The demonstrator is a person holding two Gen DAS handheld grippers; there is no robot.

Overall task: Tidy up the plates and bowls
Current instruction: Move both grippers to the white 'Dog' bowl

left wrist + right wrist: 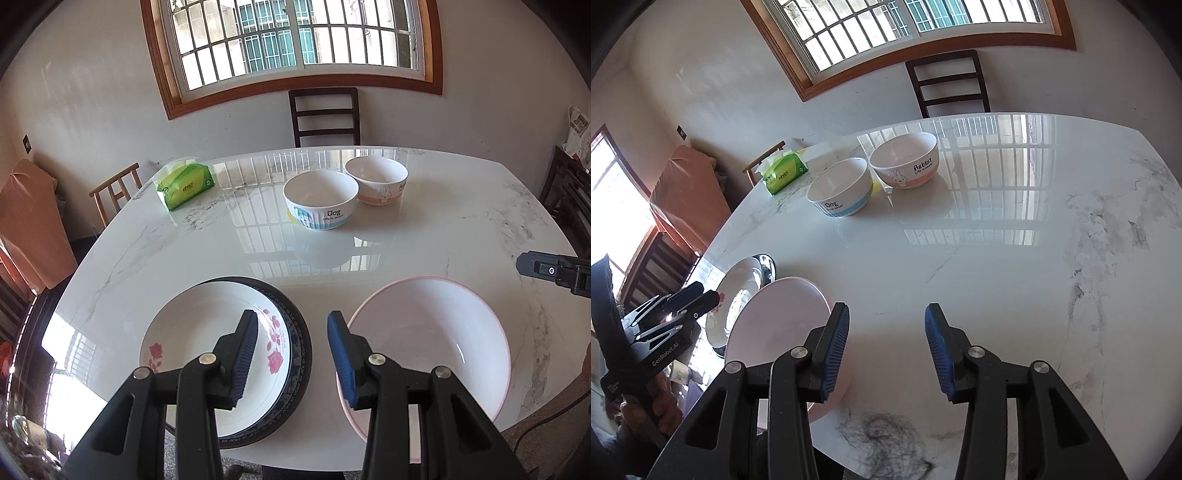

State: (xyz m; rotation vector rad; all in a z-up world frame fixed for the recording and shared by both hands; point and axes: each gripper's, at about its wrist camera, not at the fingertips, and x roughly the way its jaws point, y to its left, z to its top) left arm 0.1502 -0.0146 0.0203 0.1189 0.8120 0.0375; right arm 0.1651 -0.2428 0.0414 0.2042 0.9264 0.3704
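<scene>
The left tool (291,354) is hanging over the near edge of the glossy white marble-veined tabletop (461,229), its ribbed blue pads (341,354) standing partly apart with nothing between them. Below its left pad a shallow white plate with pink rose prints (192,332) is sitting stacked inside a dark blue-patterned plate (301,354). Just beside the stack, a wide round pink-rimmed bowl (443,332) is resting on the tabletop.

The right tool (886,350) is hovering above bare marble to the right of that pink bowl (775,317), jaws likewise partly open and gripping nothing.

Further back, two small ceramic bowls are standing close together: a blue-banded one lettered "Dog" (320,201) and a peach-banded one lettered "Rabbit" (905,160). A green soft tissue pack (184,184) is lying near the far left corner.
</scene>
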